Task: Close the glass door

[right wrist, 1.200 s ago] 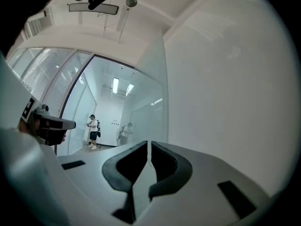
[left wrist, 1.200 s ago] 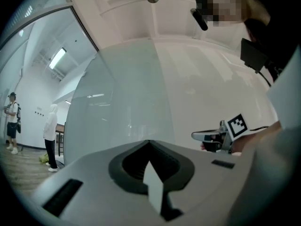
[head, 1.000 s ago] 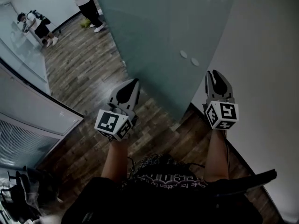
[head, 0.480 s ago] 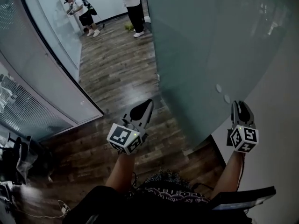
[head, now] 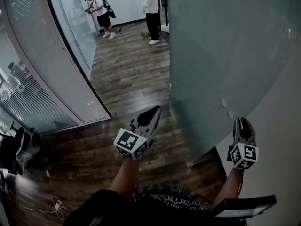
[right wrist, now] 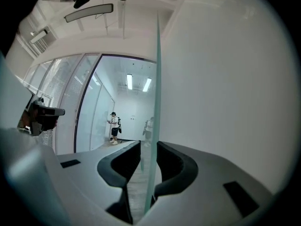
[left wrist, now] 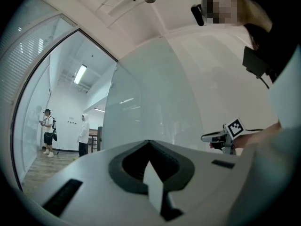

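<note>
— Head view first: where is the door?

— The door (head: 211,55) is a frosted pane filling the upper right. It is angled close to the white wall (head: 282,140), with its lower corner down at the wood floor (head: 127,79). The right gripper (head: 242,125) is at the pane's edge by the wall, just below two round fittings (head: 224,103). The left gripper (head: 151,114) hangs over the floor, apart from the glass. Two people (head: 151,11) stand far off, near a glass partition (head: 61,79).

— And the left gripper view?

— Its jaws are together with nothing in them. Beyond them stands the door (left wrist: 155,98), with the right gripper (left wrist: 225,136) at the pane's far side.

— The right gripper view?

— It looks along the pane edge-on. The jaws are narrowly apart and the door's edge (right wrist: 154,126) runs between them. A sliver of floor shows between the glass and one jaw. The wall (right wrist: 235,79) fills the right, and the left gripper (right wrist: 43,117) is off to the left.
</note>
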